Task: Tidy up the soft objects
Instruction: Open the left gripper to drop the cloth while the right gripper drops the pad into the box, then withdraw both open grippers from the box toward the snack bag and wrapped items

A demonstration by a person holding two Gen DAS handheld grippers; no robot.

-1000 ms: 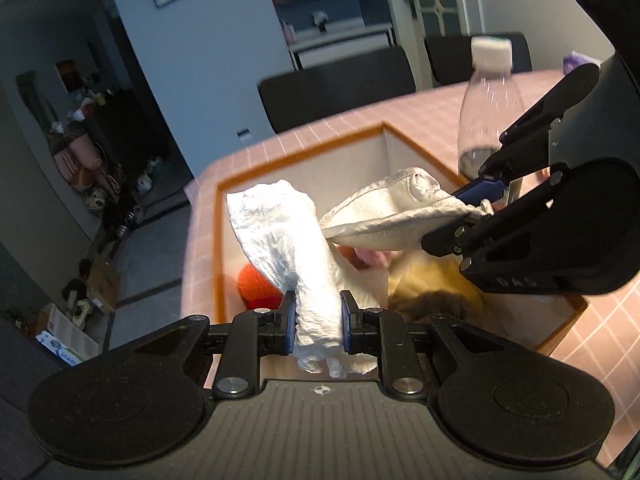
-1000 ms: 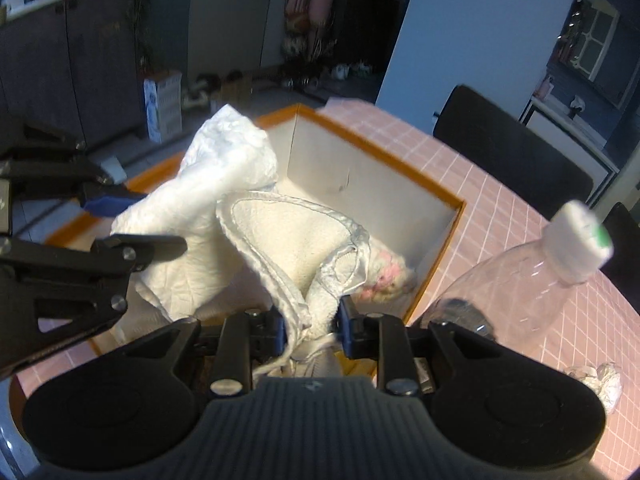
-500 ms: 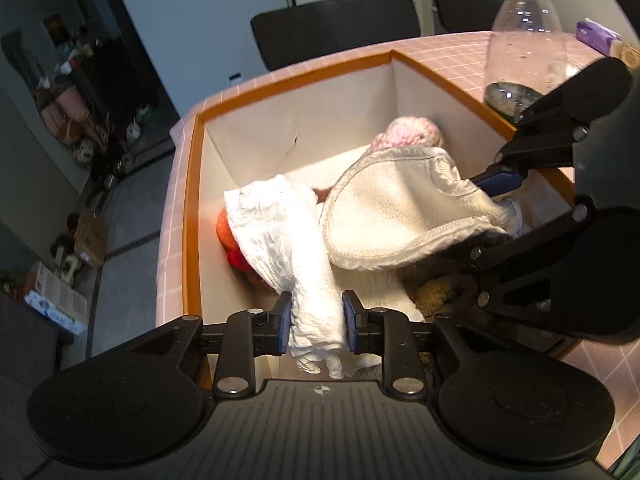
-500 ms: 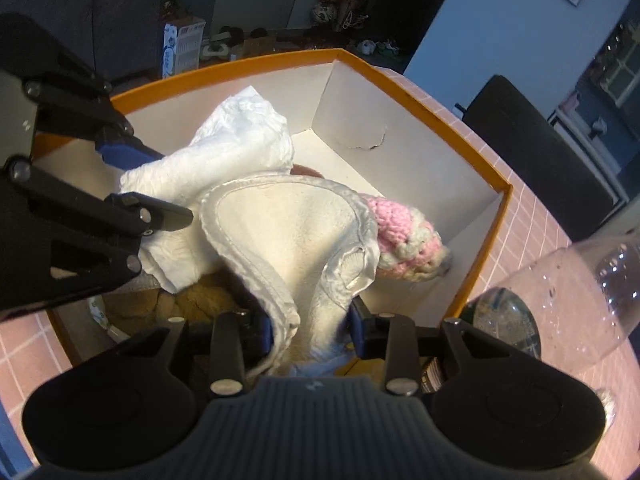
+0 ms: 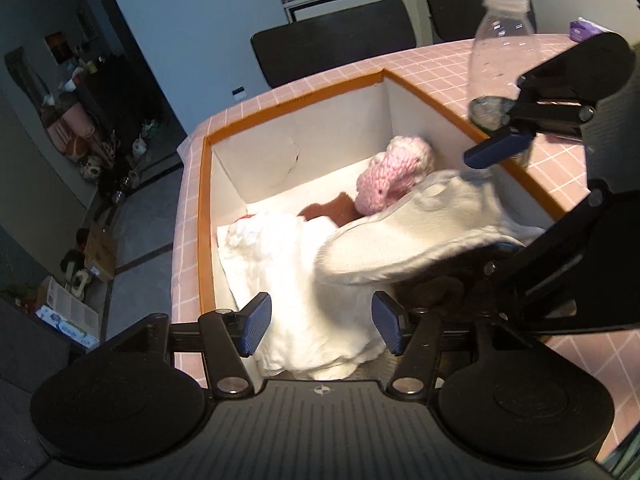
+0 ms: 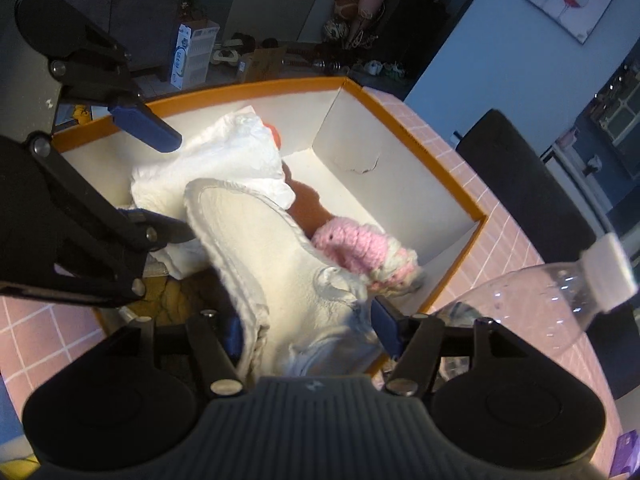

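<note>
Inside an orange-rimmed box (image 5: 205, 216), the left gripper (image 5: 320, 322) is spread wide, its pads either side of a white cloth (image 5: 292, 276) lying there. The right gripper (image 6: 308, 330) is also spread, a cream cloth (image 6: 260, 248) draped loosely between its fingers beside a pink knit toy (image 6: 356, 246).

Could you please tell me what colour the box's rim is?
Orange; the box rim shows best in the right wrist view.
</note>
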